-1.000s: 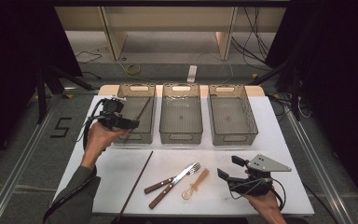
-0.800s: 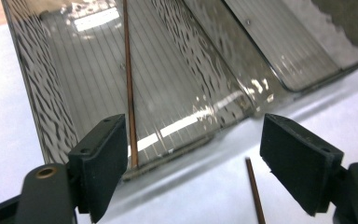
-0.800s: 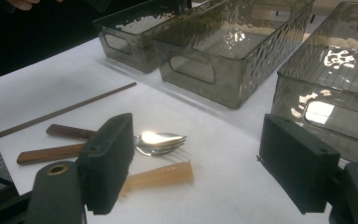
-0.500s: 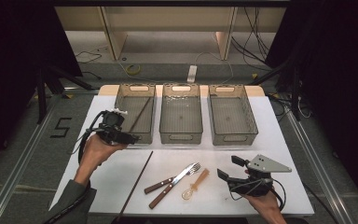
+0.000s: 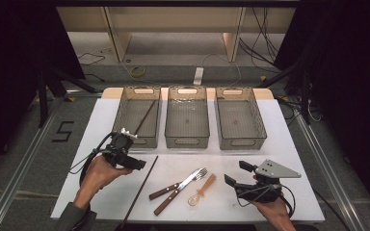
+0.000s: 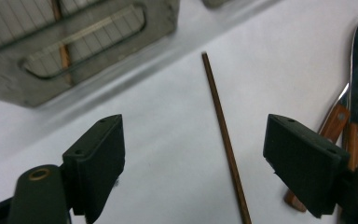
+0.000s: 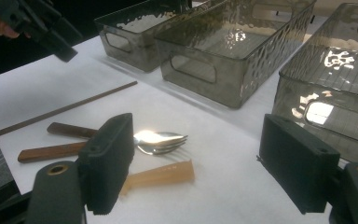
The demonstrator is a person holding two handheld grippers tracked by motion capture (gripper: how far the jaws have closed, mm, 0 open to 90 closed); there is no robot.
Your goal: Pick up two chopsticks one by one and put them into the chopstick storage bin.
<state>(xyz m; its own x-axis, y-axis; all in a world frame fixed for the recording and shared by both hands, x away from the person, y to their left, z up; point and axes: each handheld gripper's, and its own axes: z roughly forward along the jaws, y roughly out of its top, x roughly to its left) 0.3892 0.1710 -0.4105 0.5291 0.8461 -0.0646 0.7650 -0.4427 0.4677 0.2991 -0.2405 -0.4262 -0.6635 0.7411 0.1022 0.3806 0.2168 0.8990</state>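
The left gripper hovered, jaws apart and empty, with the thin brown wooden stick lying on the white bench between them, seemingly nearer the right-hand jaw.

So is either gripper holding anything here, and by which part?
Nothing is held. The left gripper hangs open above the chopstick on the table; the right gripper is open too, empty.

Chopstick: dark brown wood, matt, between the left gripper's matt black plastic pads. Fork: polished metal head, glossy, wooden handle, just beyond the right gripper's left pad. Spoon: translucent amber plastic. Bins: smoky clear plastic, dimpled, shiny. Table: white, smooth, matt.
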